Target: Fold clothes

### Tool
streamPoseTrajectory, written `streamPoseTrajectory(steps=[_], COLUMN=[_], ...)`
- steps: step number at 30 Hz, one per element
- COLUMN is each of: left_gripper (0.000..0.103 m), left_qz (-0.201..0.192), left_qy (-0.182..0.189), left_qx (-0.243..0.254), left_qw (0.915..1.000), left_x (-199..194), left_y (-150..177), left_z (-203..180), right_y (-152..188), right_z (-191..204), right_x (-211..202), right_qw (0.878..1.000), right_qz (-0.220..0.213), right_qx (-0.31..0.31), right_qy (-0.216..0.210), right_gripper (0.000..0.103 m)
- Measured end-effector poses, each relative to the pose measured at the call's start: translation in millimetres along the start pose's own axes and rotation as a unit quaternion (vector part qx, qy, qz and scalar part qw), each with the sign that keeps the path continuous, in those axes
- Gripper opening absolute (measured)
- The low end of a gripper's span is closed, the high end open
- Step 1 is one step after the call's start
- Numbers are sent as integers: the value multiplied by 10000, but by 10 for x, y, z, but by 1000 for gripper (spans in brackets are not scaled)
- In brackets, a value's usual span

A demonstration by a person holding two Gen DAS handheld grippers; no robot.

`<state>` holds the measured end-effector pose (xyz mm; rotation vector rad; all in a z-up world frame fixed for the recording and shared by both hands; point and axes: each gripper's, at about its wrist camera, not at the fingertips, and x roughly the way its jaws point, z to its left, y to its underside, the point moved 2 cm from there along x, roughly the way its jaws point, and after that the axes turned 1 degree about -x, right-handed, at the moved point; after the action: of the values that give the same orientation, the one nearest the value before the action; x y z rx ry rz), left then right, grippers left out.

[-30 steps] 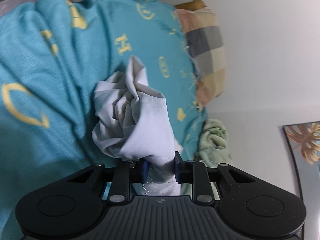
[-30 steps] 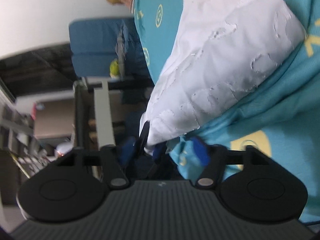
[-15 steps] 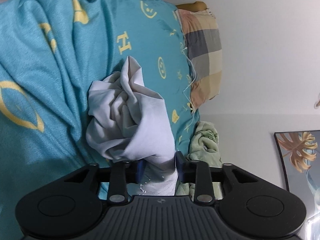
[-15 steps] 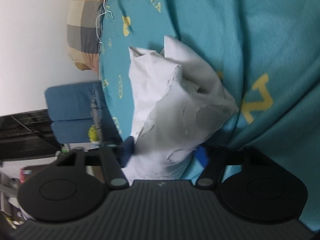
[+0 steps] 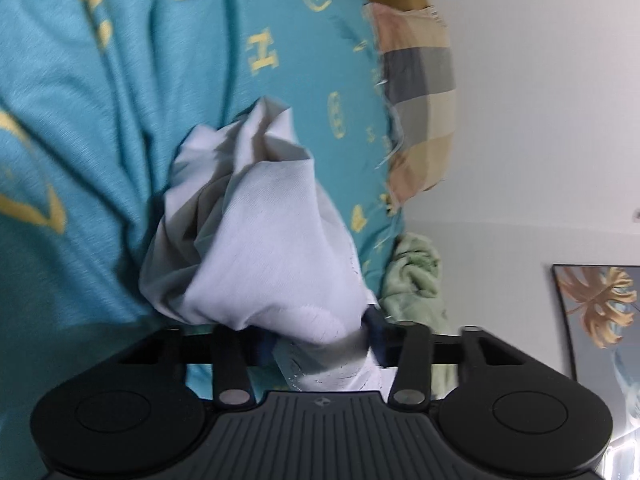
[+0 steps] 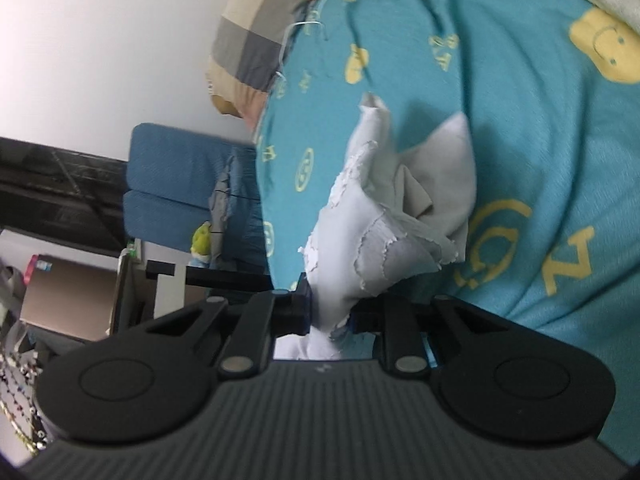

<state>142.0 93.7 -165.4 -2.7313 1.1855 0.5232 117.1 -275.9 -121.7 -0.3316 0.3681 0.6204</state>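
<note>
A teal bedsheet printed with yellow letters and smiley faces (image 5: 100, 128) fills the left and centre of the left wrist view and most of the right wrist view, lying in loose folds. At its edge sits a checked pillow in grey, beige and pink (image 5: 420, 92), upper right in the left view and upper left in the right view. A crumpled pale green cloth (image 5: 412, 276) lies beside the sheet's lower right edge, and a framed picture of golden leaves (image 5: 596, 304) shows at the far right. In the right view a blue padded chair (image 6: 180, 184) stands at mid left.

The crumpled white garment (image 5: 248, 240) bunches up just ahead of both tools. The left gripper (image 5: 320, 340), angled slightly downward, has just been closing and pinches the garment's lower end. The right gripper (image 6: 328, 308), also tilted down, has just been narrowing and clamps a gathered fold of the same garment.
</note>
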Motion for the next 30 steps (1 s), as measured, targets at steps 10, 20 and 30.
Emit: streamPoseTrajectory(steps=[10, 20, 30], left_gripper=[33, 33, 33], left_qz=[-143, 522, 1800], left_qy=[310, 526, 1315], left_qx=[551, 1004, 1787], left_qw=[9979, 9922, 9583], left_x=[-360, 489, 2259], left_y=[382, 1196, 2714], left_z=[-805, -2036, -3356], right_y=[-11, -753, -2340], right_z=[364, 574, 521], right_x=[-523, -1519, -3075], right_qw=[9980, 9877, 9523], right_qz=[-246, -1366, -2989], right_qx=[126, 315, -443], right_qy=[-573, -687, -434], right_gripper=[19, 19, 19])
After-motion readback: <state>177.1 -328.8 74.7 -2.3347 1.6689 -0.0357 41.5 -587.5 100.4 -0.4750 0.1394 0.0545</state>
